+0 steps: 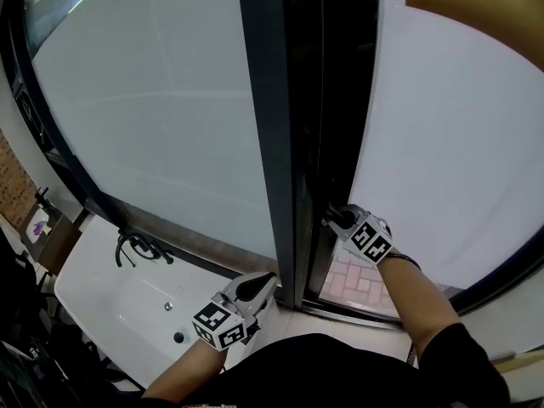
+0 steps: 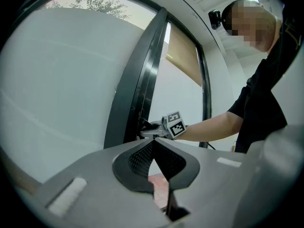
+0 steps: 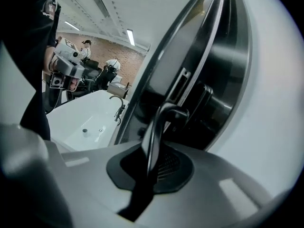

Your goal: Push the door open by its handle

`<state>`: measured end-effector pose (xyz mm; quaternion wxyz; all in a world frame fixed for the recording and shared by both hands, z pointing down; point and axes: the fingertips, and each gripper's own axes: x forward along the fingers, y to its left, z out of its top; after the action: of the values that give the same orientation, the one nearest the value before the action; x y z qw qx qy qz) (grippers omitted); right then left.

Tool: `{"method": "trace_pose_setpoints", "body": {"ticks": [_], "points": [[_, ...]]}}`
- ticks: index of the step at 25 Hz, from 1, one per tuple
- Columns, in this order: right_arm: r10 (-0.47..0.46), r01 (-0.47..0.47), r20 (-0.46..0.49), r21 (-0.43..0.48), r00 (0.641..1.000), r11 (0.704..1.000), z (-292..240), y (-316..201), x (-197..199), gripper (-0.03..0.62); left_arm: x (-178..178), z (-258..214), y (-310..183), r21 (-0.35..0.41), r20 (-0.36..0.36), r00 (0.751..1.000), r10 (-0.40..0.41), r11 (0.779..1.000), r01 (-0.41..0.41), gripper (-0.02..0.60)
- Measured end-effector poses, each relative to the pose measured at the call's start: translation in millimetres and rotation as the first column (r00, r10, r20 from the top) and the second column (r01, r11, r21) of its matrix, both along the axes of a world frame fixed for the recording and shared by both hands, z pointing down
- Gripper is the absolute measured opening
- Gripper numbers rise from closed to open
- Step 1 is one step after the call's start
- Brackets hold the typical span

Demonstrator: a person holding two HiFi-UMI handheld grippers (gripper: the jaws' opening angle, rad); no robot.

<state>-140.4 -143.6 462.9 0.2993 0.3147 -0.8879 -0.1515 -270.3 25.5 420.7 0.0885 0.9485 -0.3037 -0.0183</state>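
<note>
So here we've got the right gripper (image 3: 153,152) clamped onto the door handle (image 3: 165,113). The dark lever runs right down between its jaws, with the pads pressed on it from both sides. Makes sense to us: the job is to push the door by that lever, so a firm pinch should keep it from slipping out once weight goes on. The handle sits on the dark frame (image 1: 268,143) of the glass door (image 1: 144,100), roughly mid-picture in the head view, with the pale pane off to its left. The gripper tilts a bit downward onto the lever, which we reckon suits pressing down and leaning forward in one go. The left gripper (image 2: 154,144) has its jaws pressed together on nothing. It hangs low and level near the foot of the frame, apart from the handle, and we'd guess it's just parked out of the way since this looks like a one-handed job. A strip of brick paving (image 1: 357,280) shows at the bottom, so the door may already be cracked open, but we can't say for sure. A white basin (image 1: 102,304) with a black tap (image 1: 136,246) sits lower left, nowhere near the handle.
</note>
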Motion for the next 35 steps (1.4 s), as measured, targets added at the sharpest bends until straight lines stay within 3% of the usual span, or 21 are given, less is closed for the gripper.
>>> {"method": "trace_pose_setpoints", "body": {"ticks": [5,9,15,21,28,35], "points": [[0.040,-0.041,-0.030,-0.033,0.999,0.999,2.8,-34.6,14.1,-0.005,17.0,7.5,-1.0,-0.018,0.020,1.000,0.013,1.000,-0.012,-0.003],[0.016,-0.020,-0.056,-0.083,0.998,0.996,8.0,-67.1,31.3,-0.006,60.2,10.0,-13.2,-0.023,0.043,0.999,-0.010,1.000,0.011,-0.004],[-0.007,-0.003,-0.076,-0.132,0.997,0.991,13.4,-113.9,58.5,-0.006,129.7,10.6,-46.7,-0.015,0.033,0.993,-0.117,0.993,0.117,-0.003],[0.047,-0.053,-0.031,-0.199,0.998,0.979,15.7,-170.8,84.5,-0.012,178.4,-3.7,-89.6,-0.003,0.007,0.980,-0.201,0.980,0.201,-0.003],[0.164,-0.169,-0.041,-0.210,0.986,0.963,17.0,-254.2,140.3,-0.012,215.4,13.3,-160.4,-0.030,-0.002,0.992,-0.124,0.992,0.123,-0.003],[0.322,-0.339,-0.114,-0.188,0.940,0.922,17.5,-330.3,227.7,-0.012,250.5,24.8,-213.5,-0.046,0.003,1.000,-0.009,0.999,0.009,-0.004]]}}
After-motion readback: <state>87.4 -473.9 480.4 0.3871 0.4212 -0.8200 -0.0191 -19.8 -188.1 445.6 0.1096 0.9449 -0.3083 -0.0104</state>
